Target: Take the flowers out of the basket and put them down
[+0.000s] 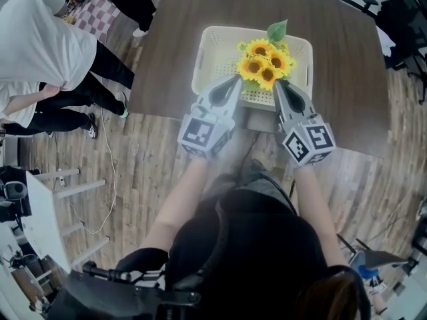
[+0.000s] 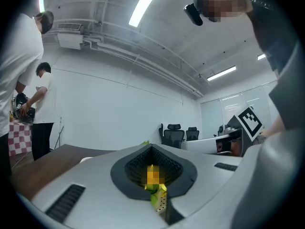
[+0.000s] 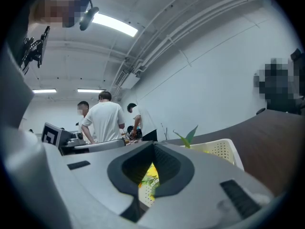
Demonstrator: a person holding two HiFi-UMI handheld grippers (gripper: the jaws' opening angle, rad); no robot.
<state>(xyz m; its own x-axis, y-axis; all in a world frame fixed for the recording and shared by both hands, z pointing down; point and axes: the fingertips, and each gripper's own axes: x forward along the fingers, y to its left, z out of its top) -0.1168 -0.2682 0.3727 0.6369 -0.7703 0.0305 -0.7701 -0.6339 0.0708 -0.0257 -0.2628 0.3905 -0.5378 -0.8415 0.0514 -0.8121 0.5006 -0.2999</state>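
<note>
- Presently, the flowers (image 1: 265,62), a bunch of yellow sunflowers with one green leaf (image 1: 277,30) standing up at the far side, sit inside the white perforated basket (image 1: 217,45), in its right half towards the near rim.
- Basket rests on the dark brown table (image 1: 173,39), close to the table's near edge.
- Left gripper (image 1: 236,79): jaws closed together, tips at the basket's near rim, just left of the bunch. Its own view shows the pads met, with only a sliver of yellow and green visible beyond them; nothing seen clamped.
- Right gripper (image 1: 277,84): jaws likewise closed together, tips just beside the right side of the bunch, over the near rim. Its own view shows petals and basket wall through the slit between the pads; no item seen gripped.
- Both grippers point roughly level, towards the basket, one either side of the flowers.
- People in white shirts (image 1: 40,39) stand on the wood floor (image 1: 147,165) to the left, well apart from the table.
</note>
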